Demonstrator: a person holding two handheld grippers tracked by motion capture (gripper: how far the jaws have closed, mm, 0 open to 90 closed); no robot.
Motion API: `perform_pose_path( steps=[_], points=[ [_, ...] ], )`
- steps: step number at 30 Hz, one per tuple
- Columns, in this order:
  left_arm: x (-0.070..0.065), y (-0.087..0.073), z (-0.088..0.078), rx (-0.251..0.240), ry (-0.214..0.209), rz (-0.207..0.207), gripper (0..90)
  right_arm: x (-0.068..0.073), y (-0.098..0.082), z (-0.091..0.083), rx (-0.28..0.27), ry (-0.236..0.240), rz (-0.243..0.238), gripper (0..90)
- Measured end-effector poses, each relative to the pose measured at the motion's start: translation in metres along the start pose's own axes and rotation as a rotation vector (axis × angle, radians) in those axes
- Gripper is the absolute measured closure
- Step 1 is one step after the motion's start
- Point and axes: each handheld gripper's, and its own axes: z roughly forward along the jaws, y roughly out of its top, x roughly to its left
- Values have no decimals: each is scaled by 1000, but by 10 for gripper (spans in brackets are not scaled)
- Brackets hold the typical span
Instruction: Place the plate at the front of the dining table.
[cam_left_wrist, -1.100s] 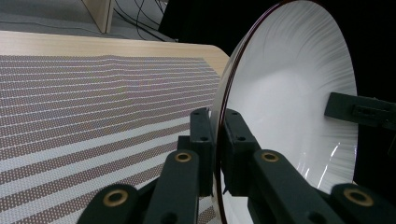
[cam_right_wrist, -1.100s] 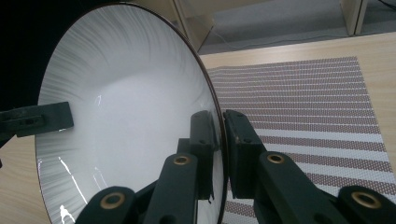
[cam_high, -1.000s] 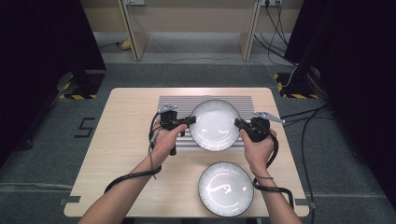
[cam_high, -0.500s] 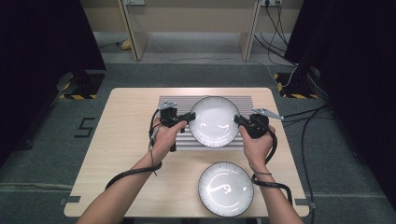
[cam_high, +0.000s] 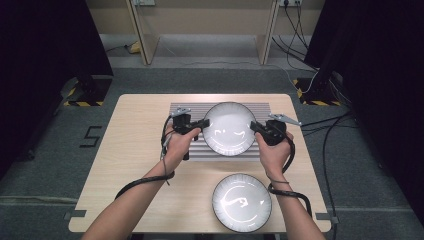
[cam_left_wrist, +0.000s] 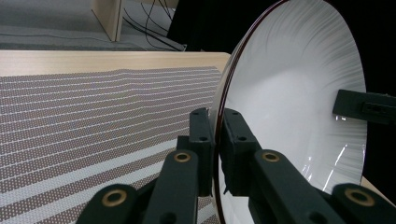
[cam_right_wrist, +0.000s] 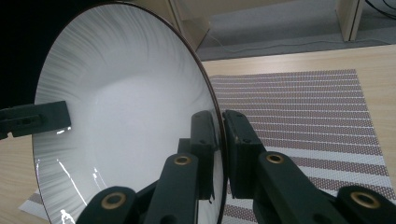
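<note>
A white plate with a dark rim (cam_high: 229, 128) is held over the striped grey placemat (cam_high: 196, 150) by both grippers. My left gripper (cam_high: 205, 122) is shut on the plate's left rim, and my right gripper (cam_high: 253, 125) is shut on its right rim. In the left gripper view the jaws pinch the plate's edge (cam_left_wrist: 217, 126), and the plate's white face (cam_left_wrist: 299, 93) fills the right side. In the right gripper view the jaws clamp the rim (cam_right_wrist: 219, 140) with the plate's face (cam_right_wrist: 126, 126) to the left. A second white plate (cam_high: 242, 202) lies on the table near the front edge.
The wooden table (cam_high: 135, 150) has bare room on its left half. Cables trail from both grippers toward the person's forearms. Table legs, cables and dark curtains stand beyond the far edge.
Both grippers have carried the plate a little farther from the person, over the placemat. The front plate has not moved.
</note>
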Motion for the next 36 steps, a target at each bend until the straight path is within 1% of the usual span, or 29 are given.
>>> perform_pose_path(
  steps=[6,9,23,36],
  points=[
    [2,1,2,0,10,3,832,1,0,4,3,-6,0,828],
    [3,2,3,1,15,1,831,1,2,6,3,-11,-10,828],
    [7,6,9,12,36,6,830,-1,5,16,12,-20,-3,828],
    [15,6,17,19,58,-5,827,-2,7,28,30,-34,-8,828]
  ],
)
